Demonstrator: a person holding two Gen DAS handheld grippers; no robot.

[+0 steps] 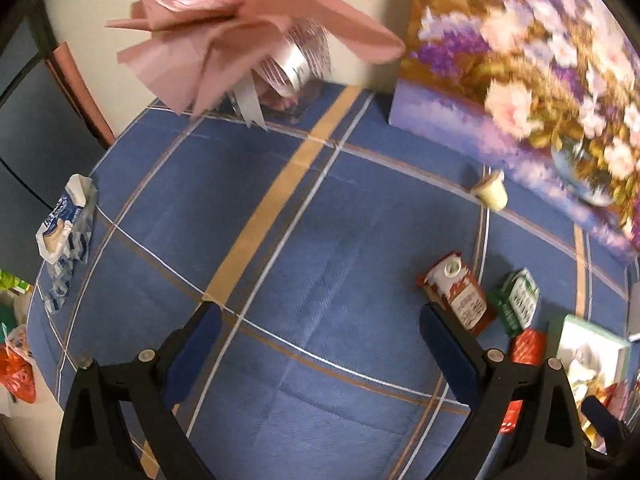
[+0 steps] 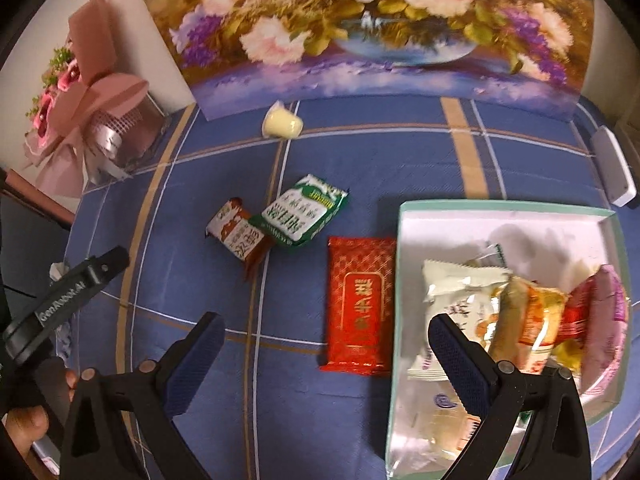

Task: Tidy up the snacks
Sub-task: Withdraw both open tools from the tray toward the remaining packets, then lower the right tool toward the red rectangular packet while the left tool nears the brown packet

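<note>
Right wrist: red packet (image 2: 361, 305) between fingers (image 2: 460, 360).

A flower painting (image 2: 360, 28) leans upright at the back of the blue checked tablecloth (image 2: 360, 152). At the cloth's left rear corner stands a bouquet (image 2: 92, 120) wrapped in pink paper with a silver ribbon. A white flat device (image 2: 612, 168) lies near the right edge

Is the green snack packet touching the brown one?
Touching. In the right wrist view the green packet lies against the brown packet, its corner overlapping the brown packet's edge, with no tablecloth showing between them.
</note>
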